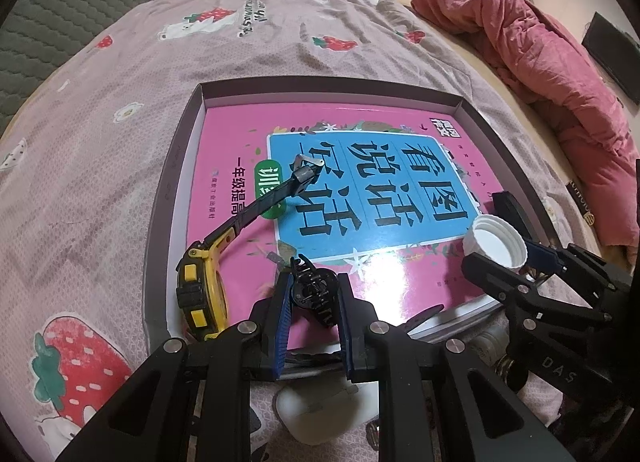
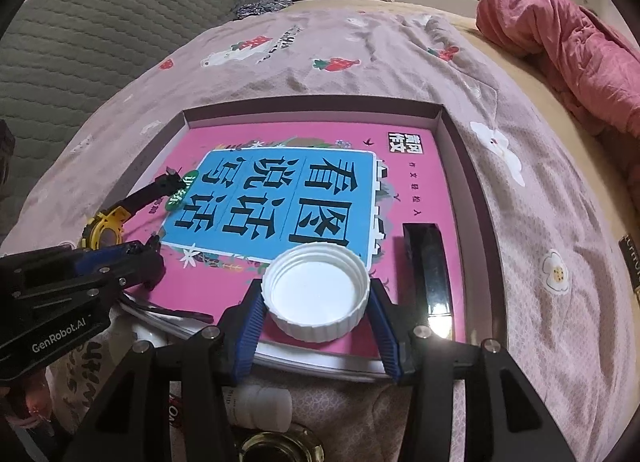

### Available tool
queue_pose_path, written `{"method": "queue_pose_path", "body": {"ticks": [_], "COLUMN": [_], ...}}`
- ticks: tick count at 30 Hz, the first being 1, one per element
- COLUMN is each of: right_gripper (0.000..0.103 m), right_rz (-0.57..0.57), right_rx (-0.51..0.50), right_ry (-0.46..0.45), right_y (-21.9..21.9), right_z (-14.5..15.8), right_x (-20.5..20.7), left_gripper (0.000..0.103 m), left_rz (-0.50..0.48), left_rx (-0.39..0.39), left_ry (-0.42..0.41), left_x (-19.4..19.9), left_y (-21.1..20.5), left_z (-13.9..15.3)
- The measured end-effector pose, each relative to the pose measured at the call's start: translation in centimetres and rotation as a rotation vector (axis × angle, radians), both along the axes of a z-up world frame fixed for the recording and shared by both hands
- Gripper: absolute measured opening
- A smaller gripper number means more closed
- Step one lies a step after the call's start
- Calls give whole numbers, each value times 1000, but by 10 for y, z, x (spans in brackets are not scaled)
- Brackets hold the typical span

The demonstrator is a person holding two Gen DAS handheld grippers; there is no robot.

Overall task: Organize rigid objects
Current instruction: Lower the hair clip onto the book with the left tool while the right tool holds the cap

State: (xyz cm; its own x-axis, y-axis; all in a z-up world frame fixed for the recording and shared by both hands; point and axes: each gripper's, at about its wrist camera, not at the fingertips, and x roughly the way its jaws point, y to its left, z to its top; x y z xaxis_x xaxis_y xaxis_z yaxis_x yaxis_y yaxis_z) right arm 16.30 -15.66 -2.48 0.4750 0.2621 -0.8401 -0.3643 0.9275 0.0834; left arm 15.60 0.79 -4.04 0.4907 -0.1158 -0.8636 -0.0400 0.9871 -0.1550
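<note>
A shallow box (image 1: 172, 166) (image 2: 456, 166) lies on the bed with a pink and blue book (image 1: 360, 182) (image 2: 280, 190) inside it. My left gripper (image 1: 312, 302) is shut on a black hair claw clip (image 1: 314, 290) just above the book's near edge. My right gripper (image 2: 316, 302) is shut on a white bottle cap (image 2: 316, 294), open side up, over the book; the cap also shows in the left wrist view (image 1: 496, 242). A yellow and black watch (image 1: 204, 282) (image 2: 104, 228) lies at the book's left side. A black rectangular bar (image 2: 428, 262) lies at the book's right side.
The bed has a pink strawberry-print sheet (image 1: 120, 102) (image 2: 540, 222). A red quilt (image 1: 540, 62) (image 2: 568, 42) is bunched at the right. A white earbud case (image 1: 320, 410) lies below my left gripper. A small white bottle (image 2: 260, 406) and a glass jar mouth (image 2: 280, 446) sit below my right gripper.
</note>
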Motion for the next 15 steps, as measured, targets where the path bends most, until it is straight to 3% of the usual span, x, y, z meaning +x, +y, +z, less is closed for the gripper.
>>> {"method": "queue_pose_path", "body": {"ticks": [15], "right_gripper": [51], "right_rz": [-1], "right_rx": [18], "right_ry": [8], "right_y": [-3], "right_z": [4], "right_x": [-1], "left_gripper": [21], "left_rz": [11], "left_rx": [2], "left_ry": [2], "left_x": [0], "left_y": [3], "left_z": [0]}}
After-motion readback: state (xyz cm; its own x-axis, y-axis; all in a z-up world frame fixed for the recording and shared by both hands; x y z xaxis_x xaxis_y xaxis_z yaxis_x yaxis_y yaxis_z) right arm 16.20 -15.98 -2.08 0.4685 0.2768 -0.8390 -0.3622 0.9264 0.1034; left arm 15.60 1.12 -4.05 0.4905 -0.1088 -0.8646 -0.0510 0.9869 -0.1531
